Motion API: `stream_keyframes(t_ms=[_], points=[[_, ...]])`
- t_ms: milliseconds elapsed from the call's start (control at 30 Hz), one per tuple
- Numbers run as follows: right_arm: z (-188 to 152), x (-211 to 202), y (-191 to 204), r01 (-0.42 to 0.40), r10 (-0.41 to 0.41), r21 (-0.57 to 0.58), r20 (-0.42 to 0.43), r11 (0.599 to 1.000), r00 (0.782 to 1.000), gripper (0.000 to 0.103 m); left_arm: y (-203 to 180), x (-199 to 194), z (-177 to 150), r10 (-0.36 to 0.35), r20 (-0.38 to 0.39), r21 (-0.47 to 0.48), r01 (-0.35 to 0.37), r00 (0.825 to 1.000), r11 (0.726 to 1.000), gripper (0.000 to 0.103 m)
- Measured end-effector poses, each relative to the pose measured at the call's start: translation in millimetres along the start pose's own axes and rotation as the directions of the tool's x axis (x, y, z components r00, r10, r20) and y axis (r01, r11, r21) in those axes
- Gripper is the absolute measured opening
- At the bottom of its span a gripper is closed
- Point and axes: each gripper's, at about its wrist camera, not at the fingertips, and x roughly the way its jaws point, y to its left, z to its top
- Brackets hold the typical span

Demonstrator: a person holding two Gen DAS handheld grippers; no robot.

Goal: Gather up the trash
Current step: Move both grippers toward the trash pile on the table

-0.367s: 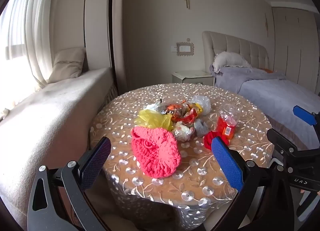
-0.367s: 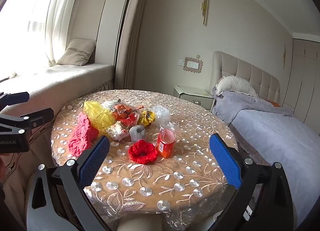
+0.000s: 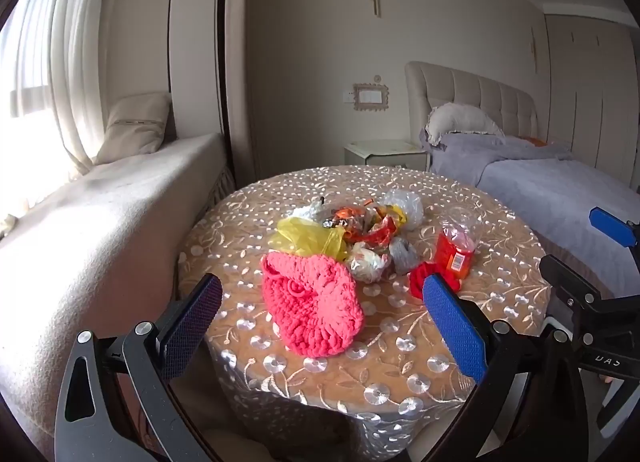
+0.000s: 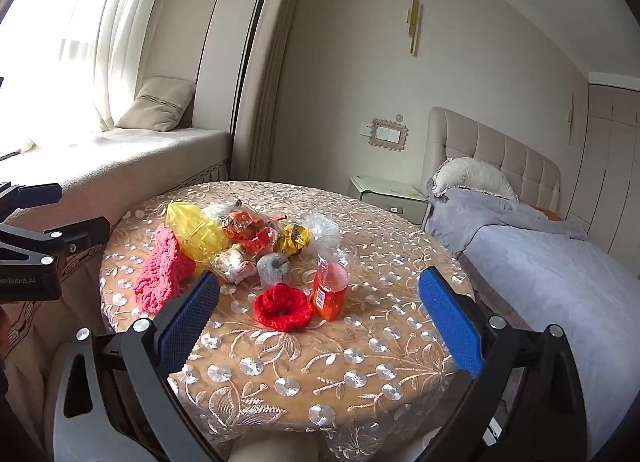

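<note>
A heap of trash lies mid-table: a yellow plastic bag [image 3: 310,238] [image 4: 196,232], orange wrappers [image 3: 366,224] [image 4: 248,230], a crumpled white wad [image 3: 366,260] [image 4: 234,262], a grey wad [image 4: 272,268] and a clear bag [image 3: 404,204]. A crushed plastic bottle with orange drink [image 3: 454,248] [image 4: 330,286] stands to their right. A pink knitted piece [image 3: 312,302] [image 4: 160,274] and a red knitted flower [image 4: 284,306] lie nearer. My left gripper [image 3: 324,328] hangs open before the pink knit. My right gripper [image 4: 318,326] is open before the red flower. Neither touches anything.
The round table [image 3: 400,366] [image 4: 320,382] wears a sequinned beige cloth. A cushioned window bench [image 3: 100,214] runs along the left. A bed with a grey cover [image 4: 540,262] stands on the right, a nightstand [image 3: 384,152] behind the table.
</note>
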Motion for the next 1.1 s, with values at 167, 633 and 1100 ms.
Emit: stream_keyframes(t_ms=[167, 633, 1100], points=[[4.4, 0.3, 19.8, -0.011, 0.012, -0.021, 0.021, 1.0, 1.0, 0.099, 0.0, 4.7, 1.3, 0.017, -0.008, 0.005, -0.017, 1.0, 1.0, 0.098], [-1.8, 17.7, 23.0, -0.034, 0.034, -0.02, -0.006, 0.999, 0.999, 0.099, -5.8, 21.5, 2.4, 0.015, -0.026, 0.019, -0.014, 1.0, 1.0, 0.098], [-4.0, 47.7, 18.3, -0.029, 0.029, 0.003, -0.034, 1.0, 0.999, 0.099, 7.0, 49.5, -15.6, 0.033, -0.088, -0.019, -0.034, 0.996, 0.999, 0.098]])
